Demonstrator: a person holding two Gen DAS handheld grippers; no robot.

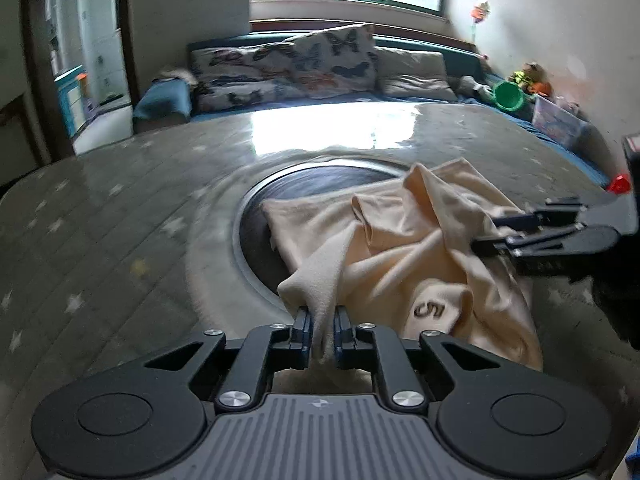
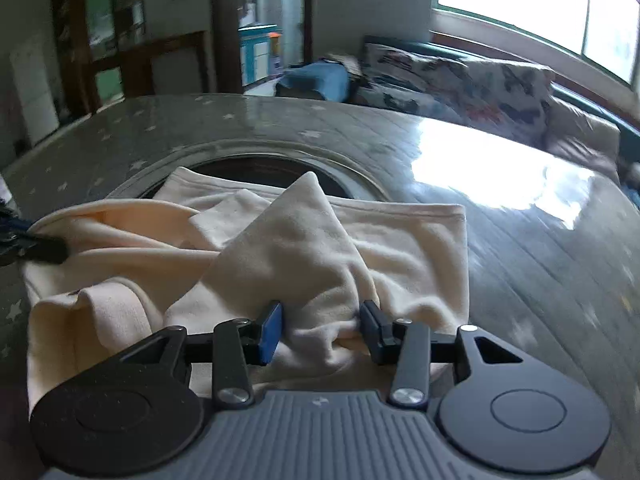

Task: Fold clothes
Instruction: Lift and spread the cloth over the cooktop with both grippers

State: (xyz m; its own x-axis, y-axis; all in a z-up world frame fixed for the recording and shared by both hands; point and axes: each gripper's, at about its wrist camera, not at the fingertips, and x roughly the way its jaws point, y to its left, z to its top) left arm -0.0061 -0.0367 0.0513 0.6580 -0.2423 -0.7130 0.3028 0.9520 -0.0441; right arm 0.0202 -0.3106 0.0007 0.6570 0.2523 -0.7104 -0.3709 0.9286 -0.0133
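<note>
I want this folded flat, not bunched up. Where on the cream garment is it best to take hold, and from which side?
Probably the straight hemmed edge of the cream garment, at its far corner, approached from the near side with the tool low over the table. That edge lies flat and uncreased, while the middle is heaped. The left tool and right tool each pinch a bunched fold instead.
</note>
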